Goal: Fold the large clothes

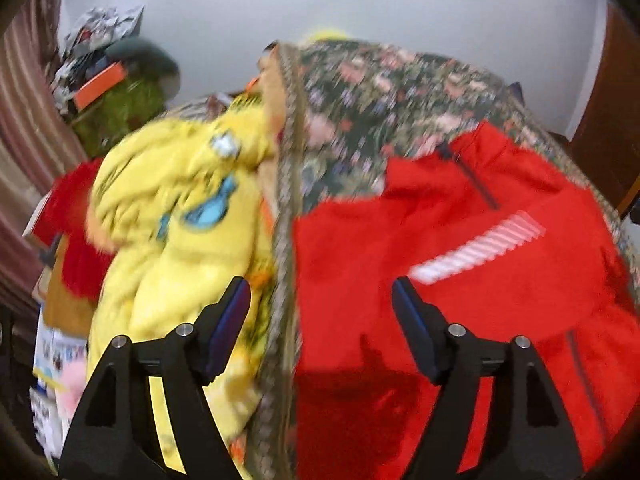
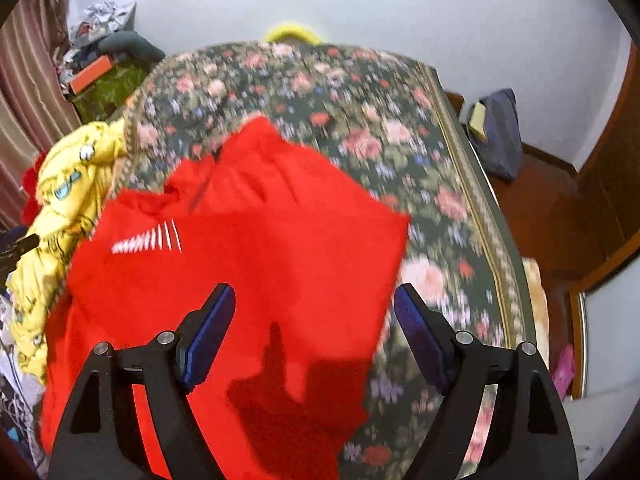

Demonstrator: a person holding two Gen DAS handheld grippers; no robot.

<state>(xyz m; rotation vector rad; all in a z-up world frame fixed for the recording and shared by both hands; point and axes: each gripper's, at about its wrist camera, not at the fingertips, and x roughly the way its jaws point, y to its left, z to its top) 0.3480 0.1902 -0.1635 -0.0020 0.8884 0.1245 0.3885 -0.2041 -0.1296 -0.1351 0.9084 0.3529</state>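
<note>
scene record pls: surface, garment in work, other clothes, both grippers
surface: floral bedspread
garment in work: red garment, lying on the bedspread, white stripe mark facing up
other clothes: yellow garment, heaped at the bedspread's left edge
left gripper: open, nothing between the pads, above the red garment's left edge
right gripper: open, empty, above the red garment

You are in a home bedroom: ahead of your jaws lies a bed under a floral bedspread, with striped curtains to their left, a wooden door right, cluttered shelf beyond.
</note>
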